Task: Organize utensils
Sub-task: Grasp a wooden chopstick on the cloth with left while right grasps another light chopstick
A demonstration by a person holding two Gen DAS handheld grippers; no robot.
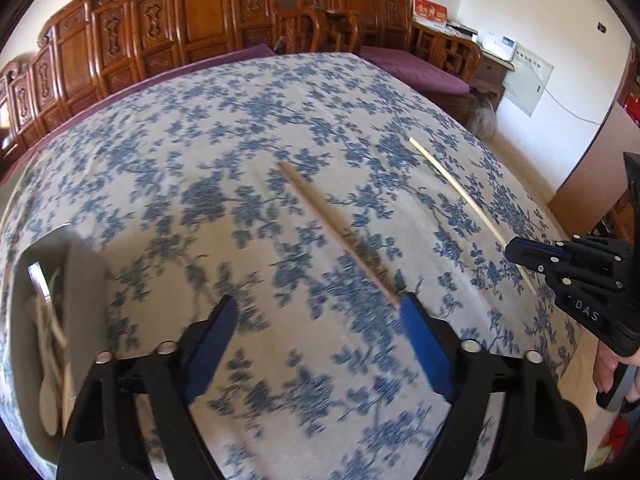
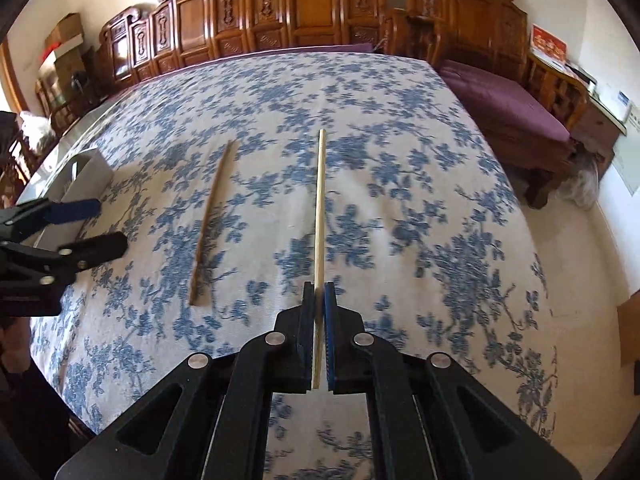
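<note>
A brown chopstick (image 1: 332, 228) (image 2: 212, 216) lies on the blue-flowered tablecloth (image 1: 200, 168). Its near end is just off the right fingertip of my left gripper (image 1: 320, 304) (image 2: 106, 224), which is open with only cloth between its blue pads. My right gripper (image 2: 319, 292) (image 1: 516, 248) is shut on the near end of a pale chopstick (image 2: 320, 200) (image 1: 460, 188), which points away from it over the cloth. A grey utensil box (image 1: 80, 264) (image 2: 92, 168) at the table's left holds wooden spoons (image 1: 50, 400).
Carved wooden benches (image 2: 312, 12) with purple cushions (image 2: 500, 96) line the far side and right of the table. The table's right edge (image 1: 560, 216) drops to a pale floor. A person's hand (image 1: 612, 372) holds the right gripper.
</note>
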